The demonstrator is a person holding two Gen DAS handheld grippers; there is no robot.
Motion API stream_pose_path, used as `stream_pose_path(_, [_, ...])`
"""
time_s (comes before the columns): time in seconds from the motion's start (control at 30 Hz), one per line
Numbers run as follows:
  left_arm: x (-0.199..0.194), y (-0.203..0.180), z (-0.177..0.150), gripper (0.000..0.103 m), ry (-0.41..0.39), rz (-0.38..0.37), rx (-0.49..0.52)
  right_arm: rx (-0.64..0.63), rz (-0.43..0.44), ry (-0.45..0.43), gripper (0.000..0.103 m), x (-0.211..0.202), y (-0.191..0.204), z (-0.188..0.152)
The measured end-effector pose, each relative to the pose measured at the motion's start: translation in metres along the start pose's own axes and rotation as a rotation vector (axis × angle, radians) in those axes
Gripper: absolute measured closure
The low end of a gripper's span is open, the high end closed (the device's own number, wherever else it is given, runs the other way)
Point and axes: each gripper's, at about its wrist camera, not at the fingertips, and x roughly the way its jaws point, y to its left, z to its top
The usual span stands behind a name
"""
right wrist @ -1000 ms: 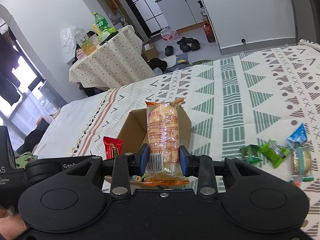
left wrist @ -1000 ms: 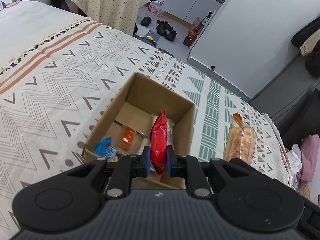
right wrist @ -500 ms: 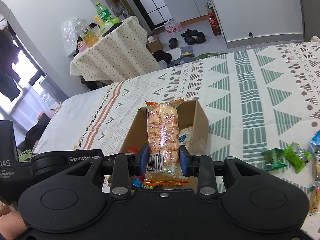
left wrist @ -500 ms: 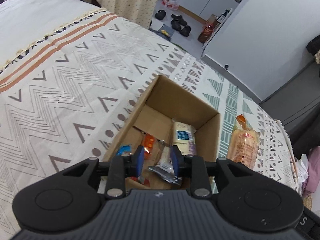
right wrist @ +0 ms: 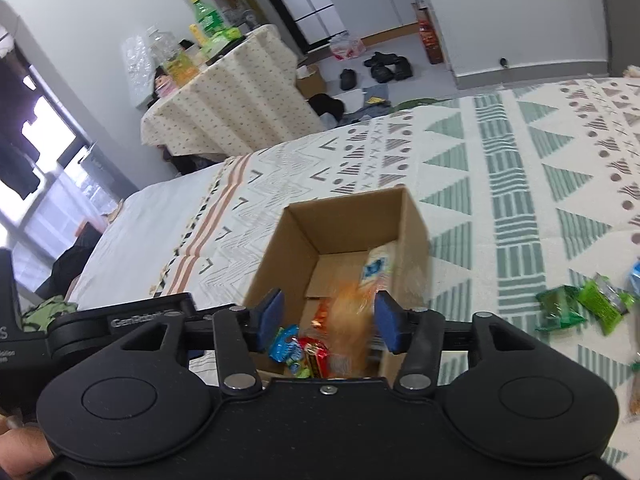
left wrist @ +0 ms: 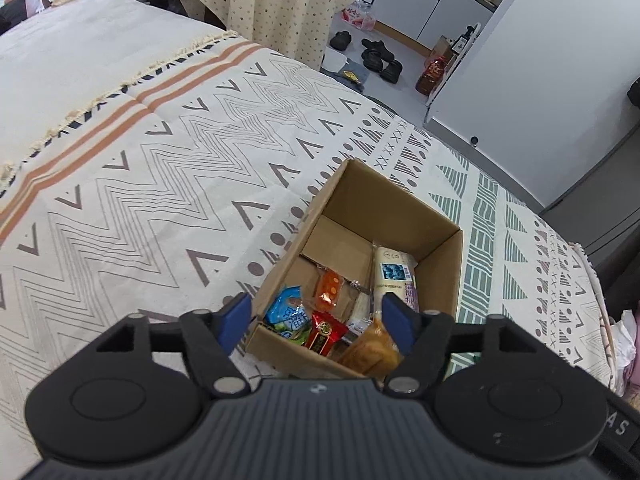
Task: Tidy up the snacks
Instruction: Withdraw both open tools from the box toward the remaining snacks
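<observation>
An open cardboard box (left wrist: 384,204) (right wrist: 348,216) sits on the patterned bedspread. In it lie a red packet (left wrist: 326,330), a blue packet (left wrist: 290,314), an orange packet (left wrist: 330,290) and a pale long packet (left wrist: 394,276). My left gripper (left wrist: 320,322) is open and empty over the box's near edge. My right gripper (right wrist: 330,320) is open above the box. The orange bread pack (right wrist: 352,320) is a blur between its fingers, falling into the box; it also shows in the left wrist view (left wrist: 372,350).
Green snack packets (right wrist: 580,306) lie loose on the bedspread right of the box. A cloth-covered table with bottles (right wrist: 224,92) stands beyond the bed, with shoes (left wrist: 380,58) on the floor. My left gripper's body (right wrist: 100,324) is at the left.
The left gripper let the red packet drop into the box, then opened wide. The right gripper moved over the box and opened, letting go of the bread pack.
</observation>
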Motion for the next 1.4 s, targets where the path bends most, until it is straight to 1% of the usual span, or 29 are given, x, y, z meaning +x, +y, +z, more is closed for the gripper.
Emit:
stream_pose_path(0.1, [-0.004, -0.005, -0.005, 0.02, -0.001, 0.003, 0.007, 0.018, -0.021, -0.007, 0.048, -0.01, -0.01, -0.002])
stream_pose_path(0.27, [-0.01, -0.016, -0.018, 0.017, 0.011, 0.011, 0.026, 0.038, -0.051, -0.02, 0.042, -0.028, -0.026, -0.008])
stream_pose_path(0.37, [-0.014, -0.024, -0.028, 0.012, 0.013, 0.022, 0.047, 0.049, -0.063, -0.023, 0.038, -0.038, -0.036, -0.013])
stream_pose_path(0.47, [-0.017, -0.032, -0.038, 0.01, 0.013, 0.026, 0.063, 0.053, -0.077, -0.026, 0.033, -0.047, -0.044, -0.017])
stream_pose_path(0.53, [-0.019, -0.038, -0.043, 0.009, 0.018, 0.018, 0.073, 0.058, -0.085, -0.033, 0.025, -0.054, -0.05, -0.02])
stream_pose_path(0.6, [-0.021, -0.044, -0.049, 0.004, 0.016, 0.014, 0.084, 0.059, -0.092, -0.041, 0.021, -0.061, -0.056, -0.023])
stream_pose_path(0.67, [-0.024, -0.049, -0.055, 0.0, 0.013, 0.002, 0.091, 0.062, -0.099, -0.046, 0.019, -0.068, -0.062, -0.025])
stream_pose_path(0.83, [-0.029, -0.066, -0.068, 0.0, 0.003, -0.019, 0.12, 0.069, -0.121, -0.064, 0.013, -0.083, -0.078, -0.029])
stream_pose_path(0.93, [-0.031, -0.075, -0.075, 0.0, 0.005, -0.023, 0.134, 0.077, -0.125, -0.072, 0.01, -0.091, -0.087, -0.032])
stream_pose_path(1.03, [-0.033, -0.084, -0.083, 0.0, 0.008, -0.043, 0.139, 0.08, -0.126, -0.078, 0.008, -0.099, -0.097, -0.034])
stream_pose_path(1.13, [-0.036, -0.093, -0.091, 0.0, -0.004, -0.045, 0.145, 0.086, -0.125, -0.085, 0.006, -0.107, -0.107, -0.036])
stream_pose_path(1.4, [-0.034, -0.116, -0.113, 0.0, 0.013, -0.058, 0.159, 0.108, -0.121, -0.088, 0.004, -0.125, -0.139, -0.047])
